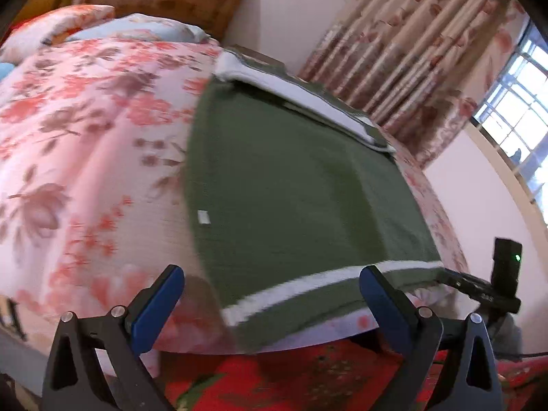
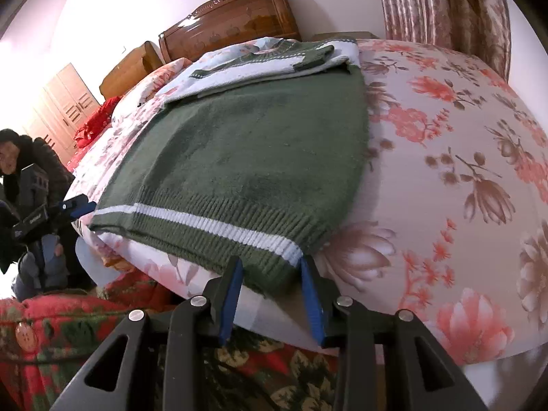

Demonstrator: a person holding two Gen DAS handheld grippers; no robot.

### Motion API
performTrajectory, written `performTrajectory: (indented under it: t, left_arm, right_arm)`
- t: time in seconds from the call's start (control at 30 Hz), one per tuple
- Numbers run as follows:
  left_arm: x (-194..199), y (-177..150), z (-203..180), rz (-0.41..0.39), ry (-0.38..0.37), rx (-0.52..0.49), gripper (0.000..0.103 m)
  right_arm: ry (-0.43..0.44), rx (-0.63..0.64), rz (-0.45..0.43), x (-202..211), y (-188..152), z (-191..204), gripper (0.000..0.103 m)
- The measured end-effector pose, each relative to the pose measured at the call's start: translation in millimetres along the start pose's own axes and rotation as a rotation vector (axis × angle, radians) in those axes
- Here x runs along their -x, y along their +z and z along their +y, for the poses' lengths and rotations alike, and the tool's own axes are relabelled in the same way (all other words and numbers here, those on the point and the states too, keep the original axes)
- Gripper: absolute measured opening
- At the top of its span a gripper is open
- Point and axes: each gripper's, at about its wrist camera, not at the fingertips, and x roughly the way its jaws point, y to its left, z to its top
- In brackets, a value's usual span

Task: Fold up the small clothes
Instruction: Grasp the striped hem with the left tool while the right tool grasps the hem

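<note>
Right under my right camera, my right gripper [image 2: 272, 267] has its two blue fingers [image 2: 230, 296] set a little apart. The corner of the green sweater [image 2: 246, 157] sits between them, at the ribbed edge with the white stripe [image 2: 219, 227]. The fingers are on both sides of the cloth, but I cannot tell if they are pinching it yet.

My left gripper [image 1: 270, 284] is wide open and holds nothing. It hangs just in front of the other end of that same striped edge.

The sweater lies flat on the flowery blanket [image 2: 445, 178] on the bed. Its arms are already tucked across the top, near the wooden headboard [image 2: 229, 24].

I think I am at the step where I grab the bottom edge, one corner in each claw. Next I need to slide the left claw onto its corner and squeeze both shut. Then I should lift both corners at the same time and carry them up to the collar, keeping the edge straight so the sweater folds in half.
</note>
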Motion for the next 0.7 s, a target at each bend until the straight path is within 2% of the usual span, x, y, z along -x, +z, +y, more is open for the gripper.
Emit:
performTrajectory:
  t: [0.03, 0.13, 0.2, 0.33, 0.47, 0.7]
  left_arm:
    - [-3, 1, -4, 0.008, -0.012, -0.003, 0.103]
    - [-8, 8, -7, 0.012, 0.03, 0.0, 0.103]
    - [-5, 8, -2, 0.01, 0.03, 0.025, 0.103]
    - [-3, 4, -7, 0.043, 0.061, -0.019, 0.103]
    - [-14, 10, -17, 0.056, 0.049, -0.041, 0.103]
    - [-20, 14, -22, 0.078, 0.095, -0.054, 0.103]
  right_arm:
    - [0.007, -0.017, -0.002, -2, 2, -1, 0.036]
    - [0.024, -0.07, -0.013, -4, 6, -6, 0.036]
    - [0.031, -0.094, -0.015, -2, 6, -11, 0.036]
    - [0.044, -0.088, -0.004, 2, 3, -14, 0.036]
    - [0.059, -0.091, -0.018, -1, 6, -12, 0.043]
    - [0.056, -0.092, -0.026, -11, 17, -8, 0.044]
